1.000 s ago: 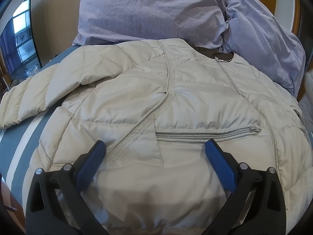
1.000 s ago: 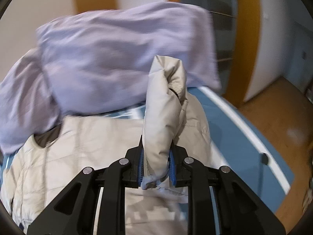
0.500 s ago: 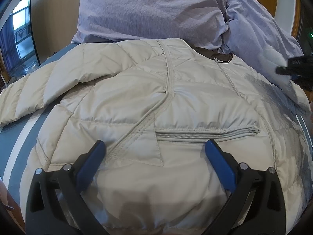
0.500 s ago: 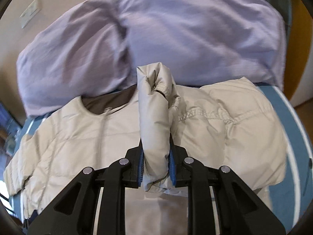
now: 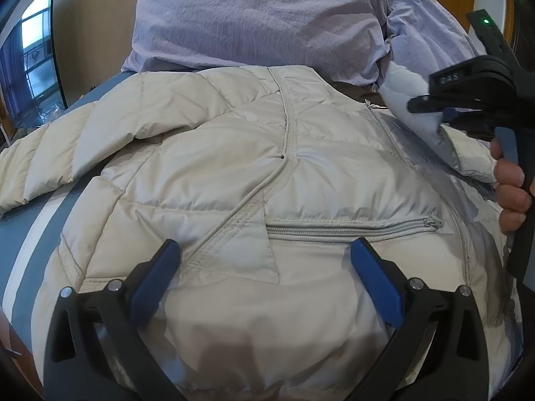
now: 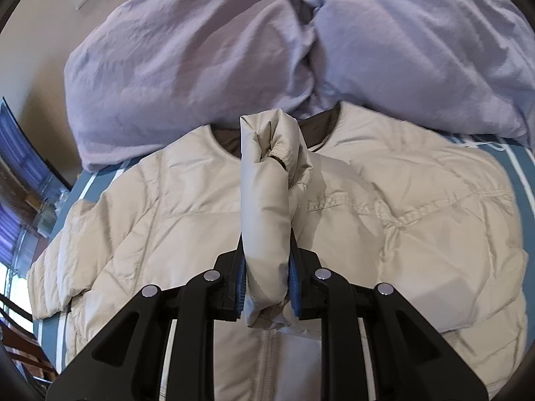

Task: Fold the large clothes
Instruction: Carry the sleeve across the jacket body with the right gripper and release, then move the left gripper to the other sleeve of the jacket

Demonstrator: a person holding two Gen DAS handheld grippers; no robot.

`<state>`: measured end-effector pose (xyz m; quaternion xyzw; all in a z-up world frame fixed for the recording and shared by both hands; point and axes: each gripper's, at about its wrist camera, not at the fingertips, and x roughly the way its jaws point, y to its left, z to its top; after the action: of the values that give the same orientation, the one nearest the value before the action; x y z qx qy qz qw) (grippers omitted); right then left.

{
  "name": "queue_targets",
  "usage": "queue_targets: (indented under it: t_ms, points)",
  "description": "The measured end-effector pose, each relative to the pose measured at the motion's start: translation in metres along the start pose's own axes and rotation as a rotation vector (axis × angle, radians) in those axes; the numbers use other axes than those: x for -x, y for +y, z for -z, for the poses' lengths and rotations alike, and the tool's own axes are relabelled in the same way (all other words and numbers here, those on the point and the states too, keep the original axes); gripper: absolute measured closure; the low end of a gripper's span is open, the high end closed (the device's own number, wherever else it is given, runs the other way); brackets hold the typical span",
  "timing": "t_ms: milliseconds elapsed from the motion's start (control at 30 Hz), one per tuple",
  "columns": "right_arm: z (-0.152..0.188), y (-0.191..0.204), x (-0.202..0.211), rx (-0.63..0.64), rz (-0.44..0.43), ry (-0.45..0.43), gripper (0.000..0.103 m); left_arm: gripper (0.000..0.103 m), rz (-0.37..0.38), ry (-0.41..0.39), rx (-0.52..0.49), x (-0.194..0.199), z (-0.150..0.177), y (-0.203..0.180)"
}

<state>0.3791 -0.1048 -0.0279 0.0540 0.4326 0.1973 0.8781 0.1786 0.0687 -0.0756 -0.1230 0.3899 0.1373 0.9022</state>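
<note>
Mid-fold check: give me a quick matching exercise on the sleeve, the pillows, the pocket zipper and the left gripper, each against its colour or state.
Things:
1. sleeve
2. pillows
3. pocket zipper
4. left gripper

States:
A. lilac, behind the collar
B. open above the jacket
C. pinched in the right gripper
D. closed

Pairs: 1-C, 2-A, 3-D, 4-B
</note>
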Motion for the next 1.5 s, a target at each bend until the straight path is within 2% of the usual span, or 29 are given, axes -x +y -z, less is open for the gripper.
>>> queue_targets:
  t_ms: [200, 367, 433, 500, 533, 667, 800, 867, 1000, 1200, 1400, 1500]
  points:
    - [0.01, 0.013, -0.015, 0.01, -0.059, 0.063, 0.082, 0.002, 0.004, 0.0, 0.002, 0.0, 0.0, 0.0]
    - [0.017, 0.013, -0.026, 0.018, -0.071, 0.108, 0.08, 0.002, 0.002, 0.0, 0.001, 0.0, 0.0, 0.0]
    - [0.019, 0.013, -0.026, 0.026, -0.073, 0.116, 0.076, 0.002, 0.003, 0.0, 0.002, 0.0, 0.0, 0.0]
    - [0.019, 0.015, -0.022, 0.029, -0.105, 0.121, 0.058, 0.002, 0.002, 0.0, 0.002, 0.0, 0.0, 0.0]
    - [0.018, 0.015, -0.019, 0.027, -0.124, 0.122, 0.054, 0.002, 0.003, 0.0, 0.002, 0.0, 0.0, 0.0]
    - [0.015, 0.019, 0.0, 0.055, -0.148, 0.075, 0.053, 0.002, 0.003, 0.0, 0.002, 0.001, 0.0, 0.001]
    - [0.007, 0.008, 0.017, 0.054, -0.073, -0.008, 0.053, 0.002, 0.003, 0.0, 0.002, 0.001, 0.0, 0.001]
    - [0.003, -0.007, 0.019, 0.029, 0.008, -0.038, 0.052, 0.002, 0.003, 0.0, 0.002, 0.001, 0.0, 0.001]
    - [0.002, -0.031, 0.011, -0.008, 0.146, -0.061, 0.042, 0.002, 0.003, 0.0, 0.002, 0.001, 0.0, 0.0]
    - [0.011, -0.042, -0.013, -0.025, 0.166, -0.003, 0.035, 0.002, 0.005, 0.0, 0.003, 0.001, -0.001, 0.0]
    - [0.021, -0.021, -0.025, 0.034, 0.166, 0.016, 0.024, 0.002, 0.007, 0.001, 0.005, 0.001, 0.0, 0.001]
    - [0.027, -0.01, -0.033, 0.089, 0.211, 0.015, 0.022, 0.002, 0.009, 0.001, 0.008, 0.001, -0.001, 0.001]
